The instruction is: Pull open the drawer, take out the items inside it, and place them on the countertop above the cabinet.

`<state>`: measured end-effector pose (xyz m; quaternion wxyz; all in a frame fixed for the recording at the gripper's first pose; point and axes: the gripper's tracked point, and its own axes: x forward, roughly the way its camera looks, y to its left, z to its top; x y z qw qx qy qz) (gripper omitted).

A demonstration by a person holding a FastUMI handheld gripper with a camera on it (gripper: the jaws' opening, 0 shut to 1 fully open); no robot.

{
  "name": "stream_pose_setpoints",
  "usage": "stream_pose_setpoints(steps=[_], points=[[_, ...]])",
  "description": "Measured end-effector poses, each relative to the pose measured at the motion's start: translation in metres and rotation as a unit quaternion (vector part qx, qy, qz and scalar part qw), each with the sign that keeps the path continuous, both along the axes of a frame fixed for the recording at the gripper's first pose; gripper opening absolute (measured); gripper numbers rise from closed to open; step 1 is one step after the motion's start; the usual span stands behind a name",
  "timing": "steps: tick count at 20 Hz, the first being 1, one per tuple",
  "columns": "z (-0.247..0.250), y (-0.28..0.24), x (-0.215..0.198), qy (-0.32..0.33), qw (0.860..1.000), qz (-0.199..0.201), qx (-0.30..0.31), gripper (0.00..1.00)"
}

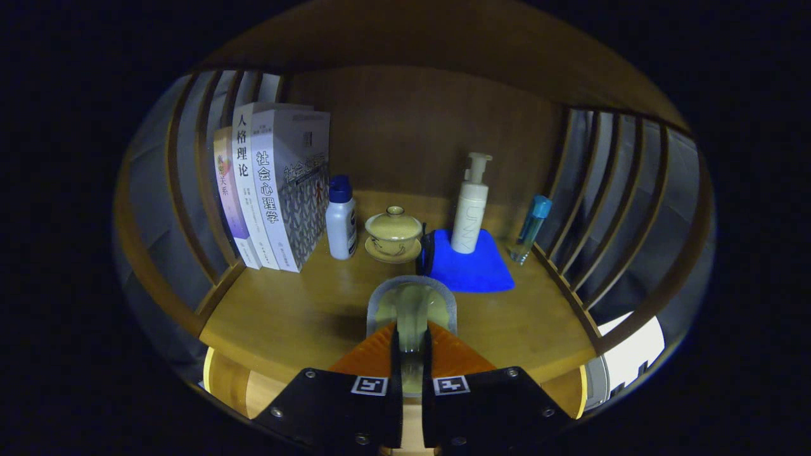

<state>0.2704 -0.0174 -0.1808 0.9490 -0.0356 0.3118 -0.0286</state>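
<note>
The countertop (298, 316) is a wooden shelf with slatted sides, its front part bare just ahead of the fingers. At its back left stand the books (279, 190), upright and leaning on the slats. Right of centre lies a blue cloth (475, 269) with a pump bottle (470, 215) upright on it. A white bottle (341, 221) stands just beside the books, a lidded cup (393, 233) on its saucer sits between that bottle and the cloth, and a thin tube (531, 228) leans against the right slats.

The task's thing in hand is a clear item (412, 304) with a grey rim, what it is I cannot tell. The gripper (412, 329) has both fingers pressed on its near end, and the rest juts forward above the bare wood, near the cloth's front edge.

Judging from this, the item is about to be set down. The risks:
- pushing too far forward would nudge the cup or ruck the cloth, and that could topple the pump bottle
- letting go while the item hangs above the wood could make it bounce or slide off the front edge
- the grip sits on one end only, so the item may swing or slip as it is lowered
</note>
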Motion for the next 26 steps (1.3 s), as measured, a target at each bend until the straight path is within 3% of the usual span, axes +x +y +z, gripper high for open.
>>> stream_pose_setpoints(steps=[12, 17, 26], points=[[-0.026, -0.021, 0.031, 0.014, 1.0, -0.009, 0.025, 0.3], [0.019, -0.01, 0.011, -0.051, 0.998, -0.006, 0.039, 0.98], [0.118, 0.003, -0.108, -0.198, 0.979, -0.011, 0.045, 0.97]])
